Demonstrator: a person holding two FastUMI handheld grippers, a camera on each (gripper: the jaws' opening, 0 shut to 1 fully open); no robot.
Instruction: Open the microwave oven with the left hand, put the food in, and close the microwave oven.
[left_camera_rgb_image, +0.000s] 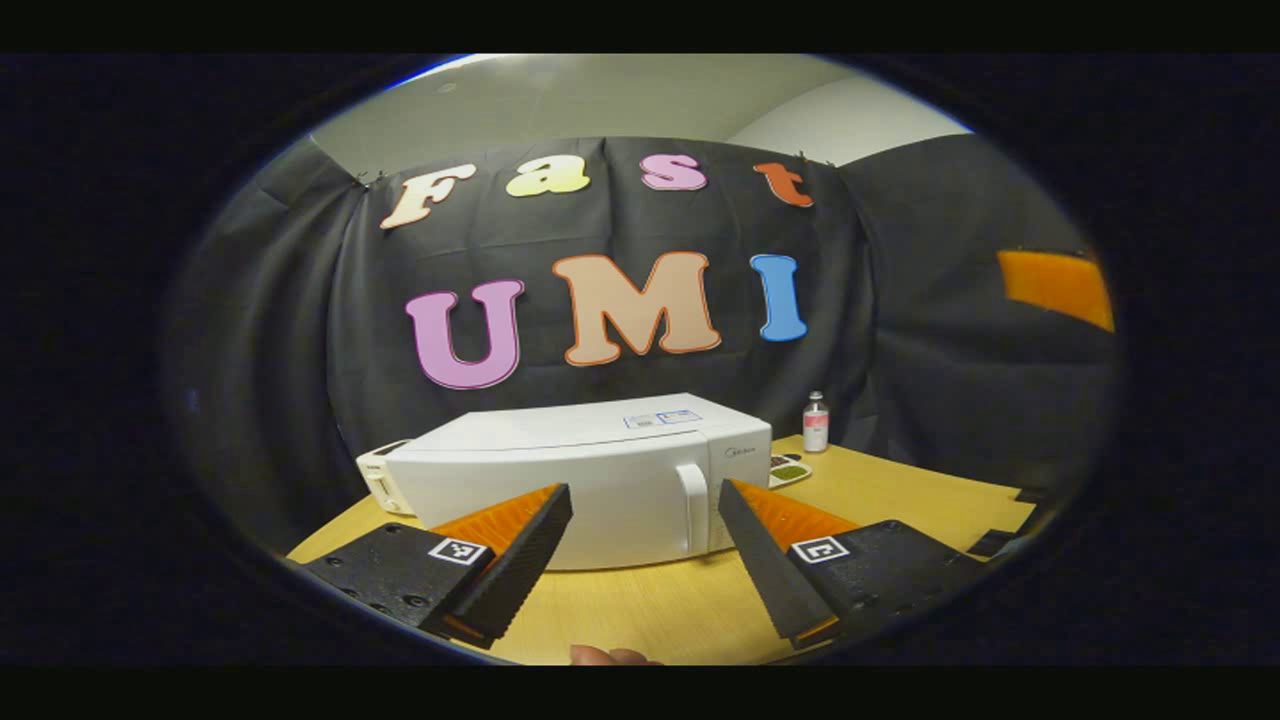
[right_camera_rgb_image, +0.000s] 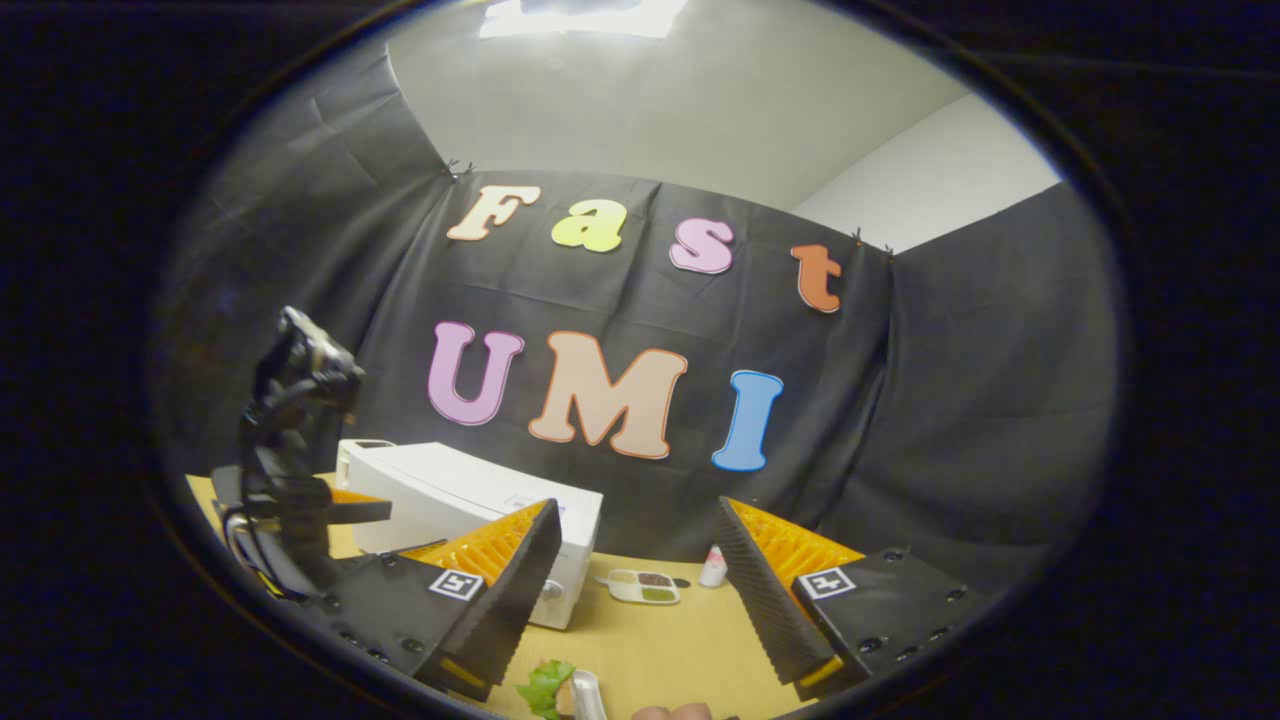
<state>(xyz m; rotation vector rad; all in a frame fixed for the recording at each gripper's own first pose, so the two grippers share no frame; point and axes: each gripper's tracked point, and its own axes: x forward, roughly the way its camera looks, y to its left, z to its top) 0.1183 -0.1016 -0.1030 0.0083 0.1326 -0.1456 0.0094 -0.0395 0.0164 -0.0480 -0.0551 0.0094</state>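
The white microwave (left_camera_rgb_image: 600, 470) stands shut on the wooden table (left_camera_rgb_image: 900, 500), with its vertical door handle (left_camera_rgb_image: 692, 505) on the right side of the front. My left gripper (left_camera_rgb_image: 645, 560) hovers open just in front of it, the handle showing between its fingers, apart from both. In the right gripper view the microwave (right_camera_rgb_image: 470, 495) sits at the left, with the left gripper (right_camera_rgb_image: 375, 511) beside it. My right gripper (right_camera_rgb_image: 635, 610) is open and holds nothing. Below it lies food with a green leaf (right_camera_rgb_image: 545, 688), partly cut off.
A small white tray with compartments of food (left_camera_rgb_image: 788, 470) (right_camera_rgb_image: 645, 586) lies right of the microwave. A small bottle (left_camera_rgb_image: 816, 422) (right_camera_rgb_image: 713, 567) stands behind it. A white appliance (left_camera_rgb_image: 385, 478) sits at the microwave's left. Black cloth walls surround the table.
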